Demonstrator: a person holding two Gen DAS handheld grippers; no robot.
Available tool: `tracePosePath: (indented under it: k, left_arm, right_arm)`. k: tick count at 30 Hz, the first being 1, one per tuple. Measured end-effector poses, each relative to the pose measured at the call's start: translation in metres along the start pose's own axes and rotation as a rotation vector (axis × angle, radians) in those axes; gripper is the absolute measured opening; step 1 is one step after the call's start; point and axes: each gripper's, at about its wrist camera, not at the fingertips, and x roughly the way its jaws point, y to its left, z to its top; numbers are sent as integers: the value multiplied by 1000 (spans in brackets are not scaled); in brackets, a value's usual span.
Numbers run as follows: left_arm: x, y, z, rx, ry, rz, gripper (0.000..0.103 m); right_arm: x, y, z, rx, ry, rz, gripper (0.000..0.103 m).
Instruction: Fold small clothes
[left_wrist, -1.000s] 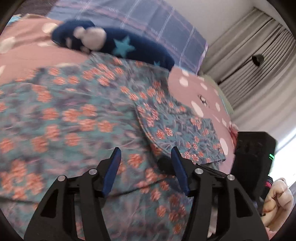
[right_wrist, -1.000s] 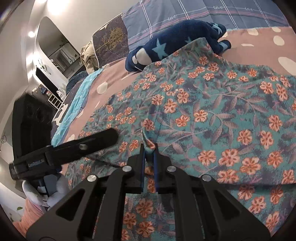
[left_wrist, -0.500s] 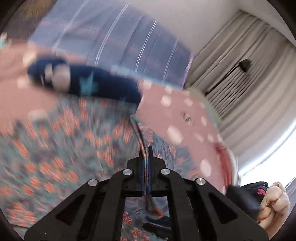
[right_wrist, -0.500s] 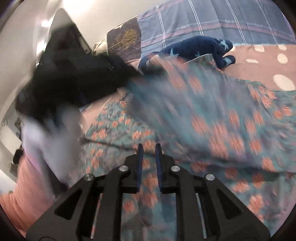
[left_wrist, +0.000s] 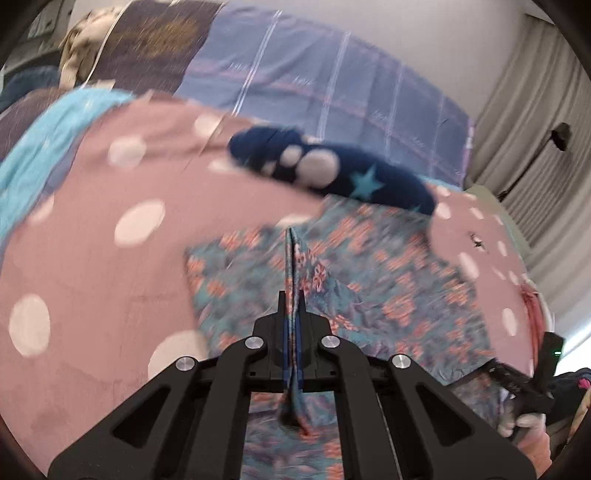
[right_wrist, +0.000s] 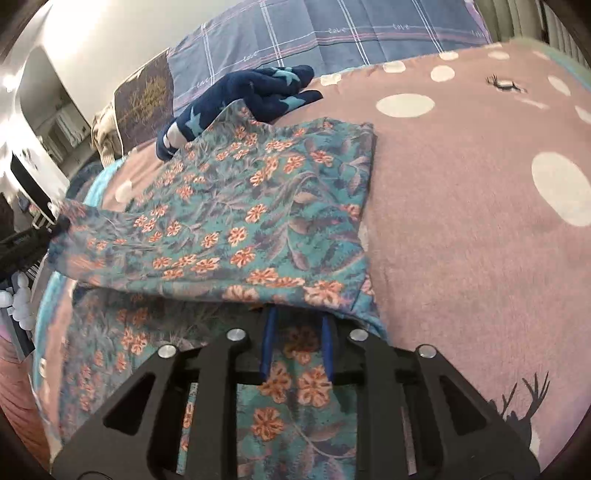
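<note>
Two handheld grippers work over a bed covered by a pink blanket (right_wrist: 461, 229) with large white dots. On it lies a teal garment (right_wrist: 236, 221) printed with orange flowers, the piece being folded.

From the left wrist camera, the left gripper (left_wrist: 293, 317) has its blue-lined fingers pressed tightly together on a pinched ridge of the floral cloth. The fabric rises as a thin vertical fold between the fingers and trails out below them toward the camera. Beyond the fingertips, the rest of the garment (left_wrist: 369, 280) spreads flat on the blanket (this view is motion-blurred, so its edges are soft).

From the right wrist camera, the right gripper (right_wrist: 295, 332) has its fingers parted by a moderate gap. A folded-over layer of the garment drapes across just above the fingertips, hiding them, and a lower layer lies directly beneath the fingers. Whether any cloth sits between the fingers cannot be told for certain; they do not appear to clamp anything. At the far left of this view, one corner of the upper layer is lifted off the bed, apparently where the other gripper grips it.

Past the garment's far edge, touching it, lies a navy plush item (right_wrist: 243, 99) with pale blue stars. Behind it stands a blue plaid pillow (right_wrist: 332, 40).
</note>
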Motion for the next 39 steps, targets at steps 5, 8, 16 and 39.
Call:
tracePosePath:
  k: [5,8,16,39]
  left_arm:
    - [20,15,-13,-5,28,59,3]
    - [25,27,-20,-5,45,73,7]
    - [32,36,-29,-16,49,63,12]
    - [41,9,-41,146,7,247,19]
  right_arm:
    - [-7,11,-3,-42,12,1,35]
    - [-19,19,-8,-92,39,37,40]
    - [-67,24,30,-121,-36,216,57]
    - [44,-53,117,27,-57,-282,4]
